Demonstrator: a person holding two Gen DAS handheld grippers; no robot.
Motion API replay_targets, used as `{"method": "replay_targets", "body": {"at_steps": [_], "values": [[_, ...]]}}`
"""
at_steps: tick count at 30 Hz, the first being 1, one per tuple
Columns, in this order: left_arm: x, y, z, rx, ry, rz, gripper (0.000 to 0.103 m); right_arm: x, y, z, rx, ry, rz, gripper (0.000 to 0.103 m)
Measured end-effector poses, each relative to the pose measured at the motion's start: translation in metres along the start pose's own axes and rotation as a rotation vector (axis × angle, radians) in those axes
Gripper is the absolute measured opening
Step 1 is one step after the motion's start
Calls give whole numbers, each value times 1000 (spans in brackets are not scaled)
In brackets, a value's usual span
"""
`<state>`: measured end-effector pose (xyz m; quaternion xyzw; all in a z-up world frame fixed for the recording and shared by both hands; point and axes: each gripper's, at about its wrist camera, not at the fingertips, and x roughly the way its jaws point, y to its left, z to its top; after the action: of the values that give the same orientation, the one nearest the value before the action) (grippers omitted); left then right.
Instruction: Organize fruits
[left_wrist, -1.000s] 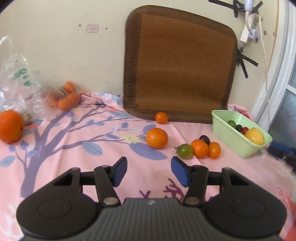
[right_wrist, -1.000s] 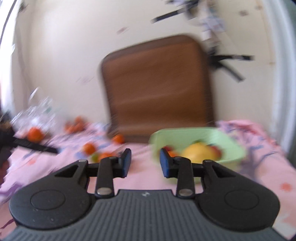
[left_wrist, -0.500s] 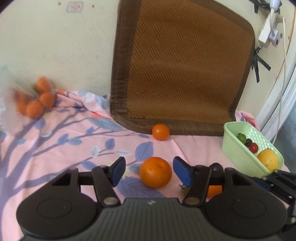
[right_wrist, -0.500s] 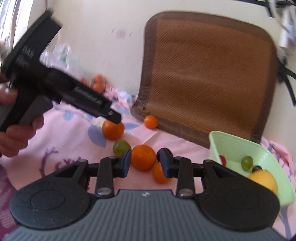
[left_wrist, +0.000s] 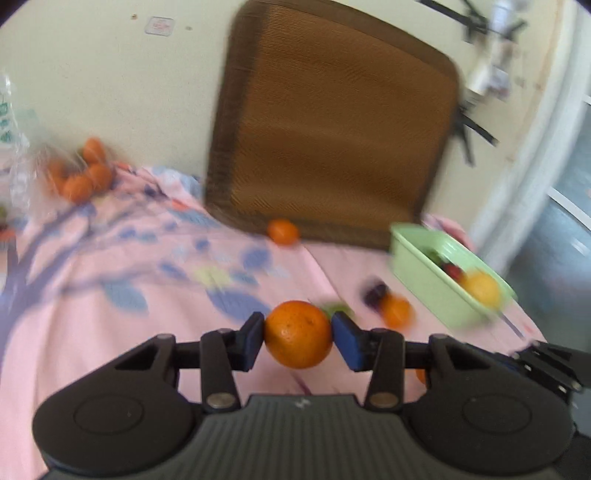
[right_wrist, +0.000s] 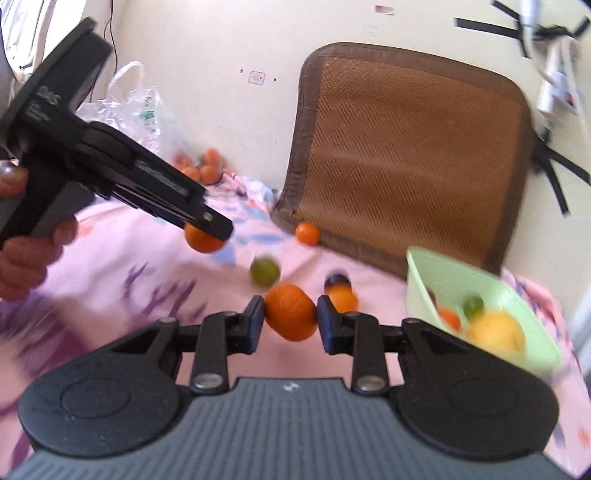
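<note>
A pink patterned cloth covers the surface (left_wrist: 110, 332), and a brown woven mat (left_wrist: 332, 140) leans against the wall behind it. At the right sits the green basket (right_wrist: 417, 266), already holding a yellow fruit (right_wrist: 496, 332), a small green one and a small orange one, so some sorting looks done. The left hand-held gripper (left_wrist: 298, 334) is clenched around a large orange (left_wrist: 298, 334), both pads pressed to its sides. The right hand-held gripper (right_wrist: 290, 312) likewise grasps an orange fruit (right_wrist: 290, 312), close to the basket's near wall. Motion blur hides whether either fruit rests on the cloth or is lifted clear. Left loose on the cloth are a green fruit (right_wrist: 264, 271), a small orange by the mat (right_wrist: 307, 233), another orange piece beside a dark fruit (right_wrist: 337, 277), and a cluster near the plastic bag (right_wrist: 136, 99). The task seems roughly partway.
</note>
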<state>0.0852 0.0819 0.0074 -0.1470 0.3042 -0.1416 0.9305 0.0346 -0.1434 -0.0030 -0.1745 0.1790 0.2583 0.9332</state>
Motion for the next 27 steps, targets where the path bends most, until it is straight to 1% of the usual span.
{"method": "replay_targets", "body": {"at_steps": [2, 4, 6, 8, 10, 12, 14, 15, 16, 18, 19, 22, 24, 27], "values": [[-12, -19, -18, 24, 24, -50, 41, -19, 0, -15, 24, 19, -16, 33], [-20, -41, -35, 69, 40, -85, 41, -37, -2, -28, 54, 33, -49, 33], [-24, -63, -49, 120, 48, -100, 41, -52, -1, -38, 66, 39, -95, 34], [-26, -83, -60, 174, 53, -103, 41, -65, -2, -46, 81, 40, -120, 34], [-27, -97, -68, 214, 57, -95, 41, -73, -5, -50, 105, 40, -118, 34], [-27, -104, -73, 223, 61, -87, 42, -77, -6, -53, 114, 42, -116, 34], [-28, -109, -78, 226, 55, -54, 43, -79, -6, -57, 121, 39, -118, 35], [-28, -110, -81, 231, 49, -38, 47, -76, -6, -57, 126, 39, -115, 35], [-29, -112, -83, 242, 39, -19, 49, -77, -6, -59, 132, 41, -110, 36], [-32, -118, -90, 274, 11, 28, 59, -76, -6, -60, 146, 41, -99, 38], [-32, -120, -94, 290, -2, 48, 61, -77, -6, -61, 155, 42, -95, 40], [-29, -122, -98, 306, 7, 78, 62, -74, -5, -65, 174, 57, -80, 41], [-28, -120, -97, 294, 11, 80, 62, -75, -4, -65, 180, 45, -84, 41], [-29, -119, -97, 293, 8, 85, 62, -74, -8, -66, 201, 54, -49, 41]]}}
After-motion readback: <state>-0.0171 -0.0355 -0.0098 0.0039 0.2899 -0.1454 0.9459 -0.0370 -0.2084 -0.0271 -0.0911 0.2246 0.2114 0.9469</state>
